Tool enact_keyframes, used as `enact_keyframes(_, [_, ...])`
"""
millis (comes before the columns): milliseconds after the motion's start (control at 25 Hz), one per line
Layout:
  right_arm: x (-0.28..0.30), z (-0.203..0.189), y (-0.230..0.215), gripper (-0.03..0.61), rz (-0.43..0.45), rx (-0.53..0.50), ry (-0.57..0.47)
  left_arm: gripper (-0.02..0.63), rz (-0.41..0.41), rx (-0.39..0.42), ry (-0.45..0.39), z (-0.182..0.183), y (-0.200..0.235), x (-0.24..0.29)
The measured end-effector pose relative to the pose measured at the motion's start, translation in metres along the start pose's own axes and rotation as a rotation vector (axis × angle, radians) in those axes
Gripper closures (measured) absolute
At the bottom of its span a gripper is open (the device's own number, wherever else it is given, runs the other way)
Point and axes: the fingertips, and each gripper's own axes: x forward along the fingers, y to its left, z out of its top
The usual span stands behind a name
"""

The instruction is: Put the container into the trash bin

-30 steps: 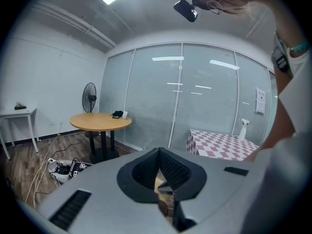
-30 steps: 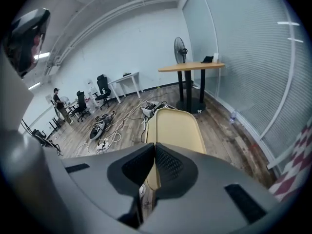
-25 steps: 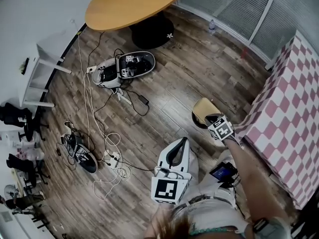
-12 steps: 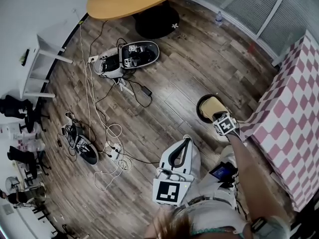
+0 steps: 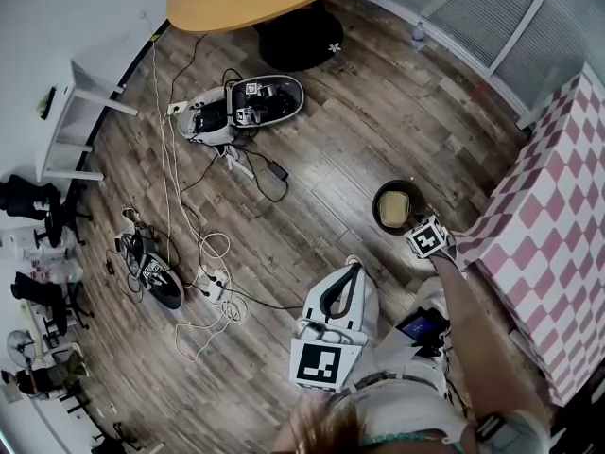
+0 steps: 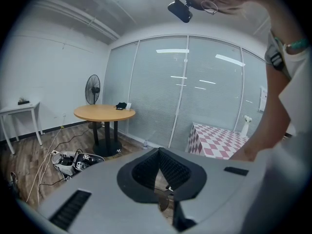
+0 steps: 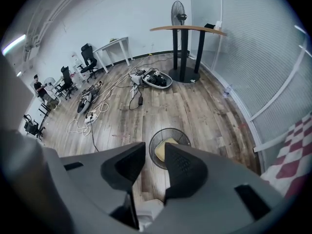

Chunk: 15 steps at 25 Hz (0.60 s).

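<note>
Yellow container (image 7: pixel 165 150) is lying inside the trash bin (image 7: pixel 181 135). The right hand-held gripper (image 7: pixel 155 152) is hovering above it, jaws opening, nothing between them. The left hand-held gripper (image 6: pixel 158 151) is sitting clenched, empty.

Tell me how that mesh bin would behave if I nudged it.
The bin looks like thin wire mesh, so it is probably light and would likely slide on the smooth wood floor. The mesh wall may dent if squeezed hard. The lone container inside probably adds little weight.
</note>
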Motion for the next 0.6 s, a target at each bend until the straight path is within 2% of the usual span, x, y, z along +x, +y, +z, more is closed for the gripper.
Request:
enact_keyframes(440, [-0.007, -0.002, 0.001, 0.472, 0.013, -0.002, 0.018, 0.607, -0.011, 0.014, 0.004, -0.001, -0.005, 0.001])
enact_keyframes(600, [-0.013, -0.001, 0.0, 0.543, 0.01, -0.035, 0.01, 0.607, -0.019, 0.021, 0.014, -0.005, -0.008, 0.005])
